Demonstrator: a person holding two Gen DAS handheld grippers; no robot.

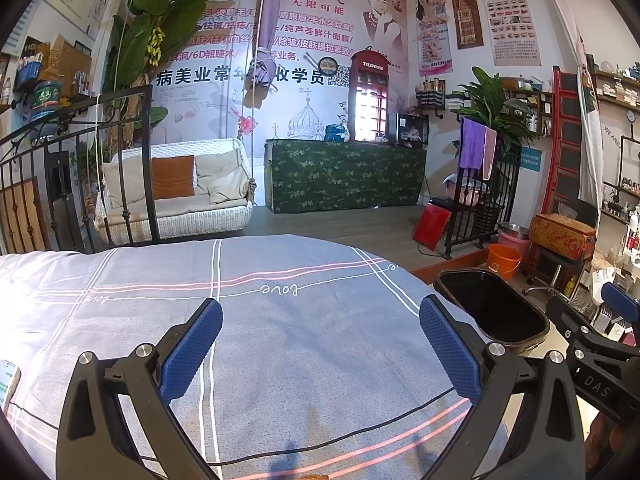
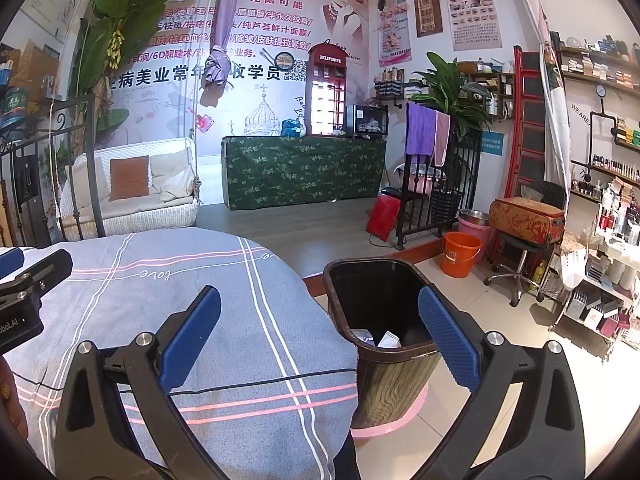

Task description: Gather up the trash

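Observation:
A wood-grain trash bin (image 2: 394, 384) with a black inside stands on the tiled floor right of the bed; crumpled white paper (image 2: 380, 338) lies at its bottom. In the left wrist view the bin (image 1: 496, 306) shows at right. My left gripper (image 1: 320, 354) is open and empty above the grey striped bedspread (image 1: 280, 360). My right gripper (image 2: 320, 344) is open and empty, over the bed's right edge and the bin's near rim. The right gripper also shows at the right edge of the left wrist view (image 1: 600, 360).
A phone (image 1: 8, 380) lies at the bedspread's left edge. An orange bucket (image 2: 460, 254), a pink basin (image 2: 476, 224), a stool with a patterned case (image 2: 524, 220) and product shelves (image 2: 608, 240) stand right of the bin. A black iron bed frame (image 1: 80, 160) is at far left.

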